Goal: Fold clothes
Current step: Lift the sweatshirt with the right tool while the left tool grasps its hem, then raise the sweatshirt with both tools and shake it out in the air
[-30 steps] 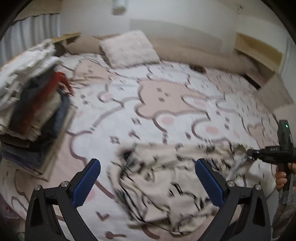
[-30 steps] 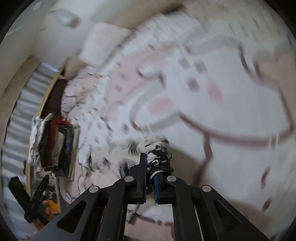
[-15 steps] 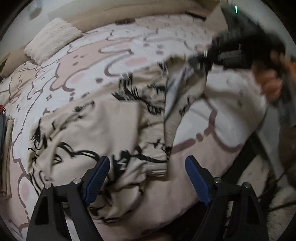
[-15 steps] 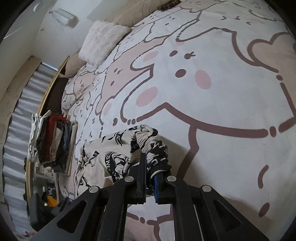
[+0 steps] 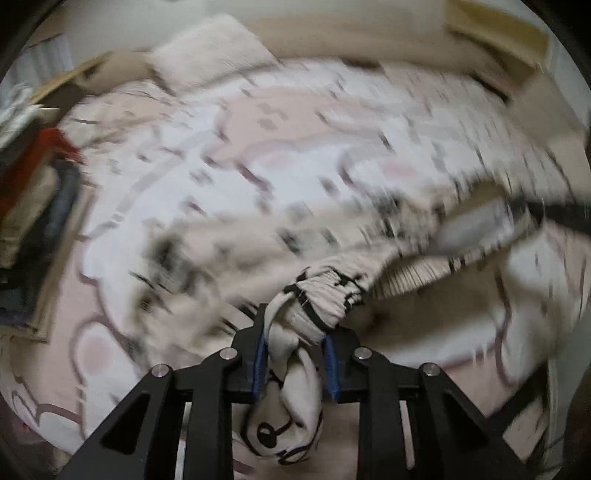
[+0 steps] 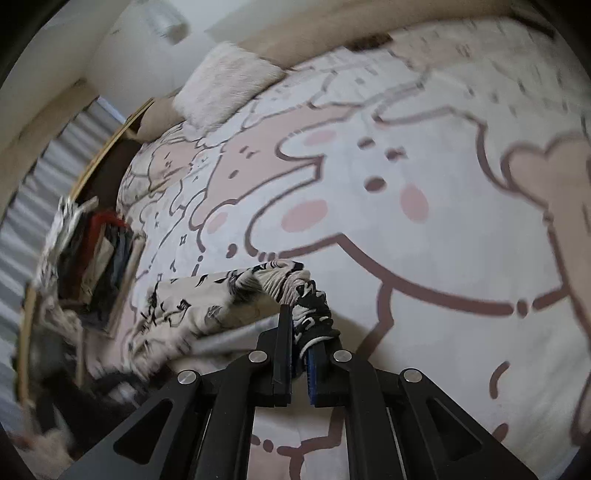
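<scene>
A cream garment with a black cartoon print stretches across the bed between both grippers. My left gripper has its jaws closing, and a bunched elastic edge of the garment fills the gap between the blue pads. In the right wrist view the same garment trails off to the left, and my right gripper is shut on another bunched edge of it. The right gripper shows as a dark bar at the right edge of the blurred left wrist view.
The bed cover is white and pink with cartoon bears. A stack of folded clothes stands at the bed's left side. A fluffy pillow lies at the headboard. Wooden shelving is at the far right.
My left gripper went from wide open above the garment to closed around a bunched edge of it. The right gripper kept its hold, rolled, and the garment is now pulled out between both.
</scene>
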Demonstrator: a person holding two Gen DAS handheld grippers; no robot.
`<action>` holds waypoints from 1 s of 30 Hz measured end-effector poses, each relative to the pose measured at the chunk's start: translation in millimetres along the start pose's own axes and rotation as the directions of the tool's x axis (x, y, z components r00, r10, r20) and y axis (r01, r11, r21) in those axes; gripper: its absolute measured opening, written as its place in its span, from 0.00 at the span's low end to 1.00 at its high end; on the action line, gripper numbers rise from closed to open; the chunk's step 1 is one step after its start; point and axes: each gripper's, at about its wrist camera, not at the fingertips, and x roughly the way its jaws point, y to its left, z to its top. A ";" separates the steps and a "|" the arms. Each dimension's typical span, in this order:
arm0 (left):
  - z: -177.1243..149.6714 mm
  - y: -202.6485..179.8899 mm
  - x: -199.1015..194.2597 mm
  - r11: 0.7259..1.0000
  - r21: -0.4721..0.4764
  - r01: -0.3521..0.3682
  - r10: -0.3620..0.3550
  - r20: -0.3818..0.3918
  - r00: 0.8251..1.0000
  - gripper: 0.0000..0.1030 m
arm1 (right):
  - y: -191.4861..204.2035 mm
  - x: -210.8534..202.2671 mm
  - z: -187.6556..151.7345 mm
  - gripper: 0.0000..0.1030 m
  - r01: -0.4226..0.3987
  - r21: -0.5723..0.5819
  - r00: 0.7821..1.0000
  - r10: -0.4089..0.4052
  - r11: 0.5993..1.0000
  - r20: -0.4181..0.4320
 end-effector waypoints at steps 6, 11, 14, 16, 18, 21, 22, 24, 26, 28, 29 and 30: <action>59.7 46.8 -67.3 0.998 -0.046 -0.053 0.063 0.253 0.965 0.13 | 71.7 -36.9 27.2 0.07 0.052 -0.209 0.989 -0.021 0.977 0.149; 166.7 75.3 -168.3 0.990 -0.075 -0.121 0.142 0.565 0.813 0.09 | 140.4 -96.9 116.3 0.07 0.137 -0.324 0.928 -0.008 0.936 0.372; 205.3 91.5 -225.8 0.984 -0.120 -0.130 0.177 0.680 0.712 0.09 | 182.6 -152.0 160.5 0.07 0.180 -0.357 0.862 0.028 0.917 0.506; 216.2 98.0 -252.4 0.987 -0.115 -0.117 0.163 0.715 0.680 0.09 | 201.3 -186.0 172.6 0.07 0.181 -0.371 0.828 0.062 0.911 0.558; 213.7 97.7 -262.0 0.993 -0.073 -0.098 0.120 0.718 0.686 0.09 | 212.5 -214.3 168.1 0.07 0.223 -0.391 0.787 0.072 0.893 0.612; 191.1 84.4 -236.4 1.000 0.023 -0.020 0.000 0.653 0.757 0.14 | 208.1 -231.0 156.3 0.07 0.280 -0.408 0.770 0.051 0.869 0.636; 182.2 76.6 -223.4 0.998 0.051 0.029 -0.054 0.623 0.780 0.29 | 203.3 -232.9 155.2 0.07 0.290 -0.406 0.771 0.040 0.866 0.635; 164.4 55.8 -196.7 0.986 0.100 0.136 -0.169 0.559 0.812 0.61 | 190.5 -234.5 156.1 0.07 0.300 -0.391 0.780 0.012 0.870 0.626; 141.0 26.1 -169.2 0.959 0.144 0.245 -0.284 0.497 0.820 0.66 | 176.1 -236.3 157.1 0.07 0.306 -0.367 0.789 -0.018 0.878 0.614; 127.0 -3.2 -148.3 0.928 0.164 0.334 -0.372 0.437 0.819 0.66 | 160.6 -237.9 156.2 0.07 0.292 -0.328 0.800 -0.042 0.898 0.599; 115.5 -21.5 -137.6 0.903 0.171 0.393 -0.428 0.398 0.811 0.66 | 152.8 -238.7 155.7 0.07 0.284 -0.307 0.805 -0.052 0.908 0.590; 106.5 -36.3 -131.5 0.884 0.179 0.433 -0.468 0.370 0.803 0.66 | 145.2 -239.7 153.7 0.07 0.270 -0.286 0.812 -0.057 0.919 0.581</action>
